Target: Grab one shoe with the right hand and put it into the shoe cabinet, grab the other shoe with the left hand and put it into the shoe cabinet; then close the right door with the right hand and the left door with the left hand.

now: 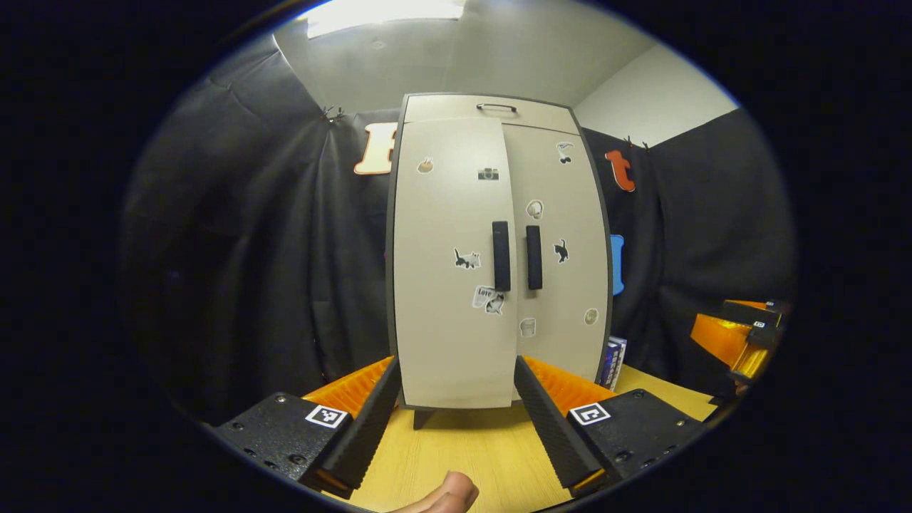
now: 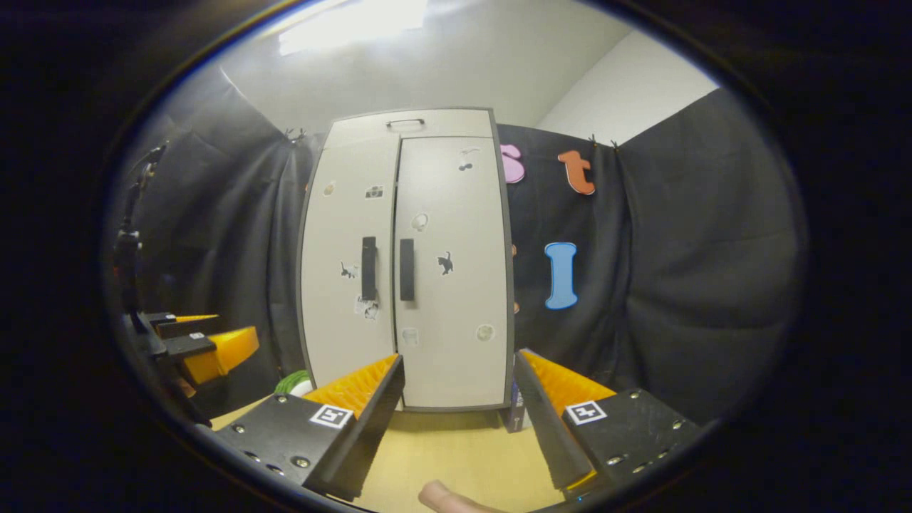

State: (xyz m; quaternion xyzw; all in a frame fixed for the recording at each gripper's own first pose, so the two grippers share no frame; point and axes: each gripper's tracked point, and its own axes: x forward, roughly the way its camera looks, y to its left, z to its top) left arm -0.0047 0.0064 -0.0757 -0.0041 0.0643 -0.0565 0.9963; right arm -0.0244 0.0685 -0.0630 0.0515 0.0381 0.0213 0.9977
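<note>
While both doors of the shoe cabinet point(image 1: 499, 249) stood closed on the wooden table point(image 1: 463, 442), hiding its contents, the left gripper point(image 1: 456, 420) and right gripper point(image 2: 459, 420) hovered before it, jaws wide and empty.

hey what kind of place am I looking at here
Probably a recording booth rather than a home: black cloth walls, a small cabinet with both doors shut standing on a wooden table, and open handheld grippers in front.

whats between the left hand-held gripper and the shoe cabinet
In the left gripper view, a bare stretch of wooden table lies between the open left hand-held gripper and the shoe cabinet, whose doors are both shut.
</note>
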